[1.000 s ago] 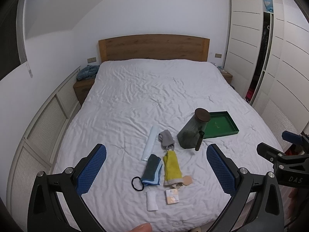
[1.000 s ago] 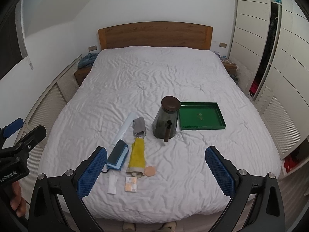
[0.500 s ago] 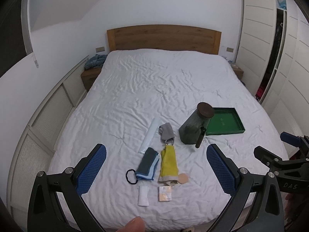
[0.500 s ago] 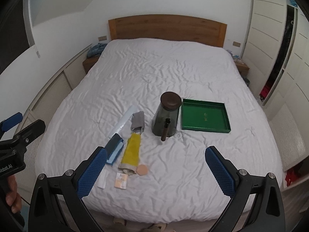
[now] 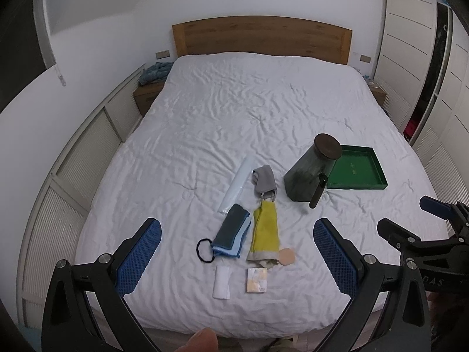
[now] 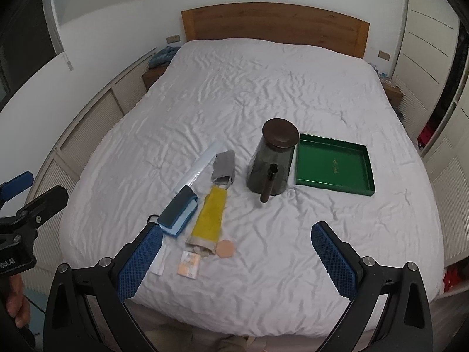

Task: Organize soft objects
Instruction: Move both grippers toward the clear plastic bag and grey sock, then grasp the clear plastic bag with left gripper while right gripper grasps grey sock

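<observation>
Soft items lie near the foot of the white bed [image 5: 234, 111]: a yellow cloth [image 5: 265, 234] [image 6: 211, 217], a folded grey-and-blue cloth [image 5: 231, 230] [image 6: 177, 208], a grey mask [image 5: 263, 180] [image 6: 224, 165], a black hair tie [image 5: 203, 249], a round beige sponge [image 5: 285, 255] [image 6: 225, 248] and a small white pad [image 5: 221, 284]. A green tray [image 5: 356, 171] [image 6: 332, 168] sits at the right. My left gripper [image 5: 237, 259] and right gripper [image 6: 236, 259] are open, empty and held above the foot of the bed, short of the items.
A dark lidded jar [image 5: 312, 170] [image 6: 271, 158] with a black stick leaning on it stands beside the tray. A clear plastic sleeve [image 5: 237, 183] and a small packet [image 5: 256, 284] lie among the items. Nightstands, wall panels at left, wardrobe at right.
Both grippers have risen and drawn back slightly, so the bed looks smaller and farther. Both stay open. No object has moved.
</observation>
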Tool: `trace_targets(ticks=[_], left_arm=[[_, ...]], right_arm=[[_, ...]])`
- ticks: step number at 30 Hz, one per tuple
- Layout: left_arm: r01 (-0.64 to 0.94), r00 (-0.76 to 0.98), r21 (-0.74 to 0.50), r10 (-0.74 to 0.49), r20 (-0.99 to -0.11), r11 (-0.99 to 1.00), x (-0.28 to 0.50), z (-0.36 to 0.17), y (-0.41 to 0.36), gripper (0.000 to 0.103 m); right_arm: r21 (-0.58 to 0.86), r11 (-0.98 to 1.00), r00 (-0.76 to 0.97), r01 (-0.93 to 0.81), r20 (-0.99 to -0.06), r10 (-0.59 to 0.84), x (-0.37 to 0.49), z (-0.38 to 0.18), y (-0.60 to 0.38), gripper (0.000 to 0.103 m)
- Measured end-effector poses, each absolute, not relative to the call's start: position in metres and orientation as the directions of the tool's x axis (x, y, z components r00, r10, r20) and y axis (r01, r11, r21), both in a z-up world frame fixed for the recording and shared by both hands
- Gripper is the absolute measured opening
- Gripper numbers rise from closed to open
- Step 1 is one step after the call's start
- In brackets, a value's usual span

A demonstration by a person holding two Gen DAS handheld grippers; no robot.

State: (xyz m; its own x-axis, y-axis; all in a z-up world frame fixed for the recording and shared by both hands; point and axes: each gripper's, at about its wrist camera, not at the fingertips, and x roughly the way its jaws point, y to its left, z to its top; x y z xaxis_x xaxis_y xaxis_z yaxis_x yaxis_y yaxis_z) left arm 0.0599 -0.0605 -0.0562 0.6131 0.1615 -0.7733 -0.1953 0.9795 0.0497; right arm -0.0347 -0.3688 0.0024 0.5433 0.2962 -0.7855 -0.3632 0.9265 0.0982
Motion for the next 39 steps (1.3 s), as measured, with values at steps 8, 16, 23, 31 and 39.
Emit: trace_targets(ticks=[8,16,23,31,39], left_arm=[[-0.092,0.652,-0.011,0.052,-0.756,0.996,0.094,-0.057,-0.018,0.102],[-0.02,0.647,-0.024,-0.006,-0.762,1.0,0.128,-0.069,0.042,0.102],[-0.003,0.624,-0.042,-0.03,-0.781,0.999,0.154,-0.087,0.08,0.102],[-0.053,0.617,-0.043,-0.001,-0.787,0.998,0.178,-0.102,0.086,0.102],[-0.123,0.587,-0.038,0.041,-0.809,0.992,0.221,-0.146,0.086,0.102]], right_arm=[[0.051,0.964,0.603,-0.262,-0.771,0.205,-0.028,0.012,-0.319,0.103],[0.039,0.973,0.618,-0.227,-0.766,0.175,-0.014,0.002,-0.223,0.103],[0.026,0.972,0.606,-0.234,-0.778,0.167,0.011,-0.011,-0.184,0.103],[0.018,0.942,0.572,-0.334,-0.79,0.218,0.052,-0.031,-0.175,0.103],[0.01,0.914,0.55,-0.406,-0.796,0.254,0.11,-0.072,-0.178,0.103]])
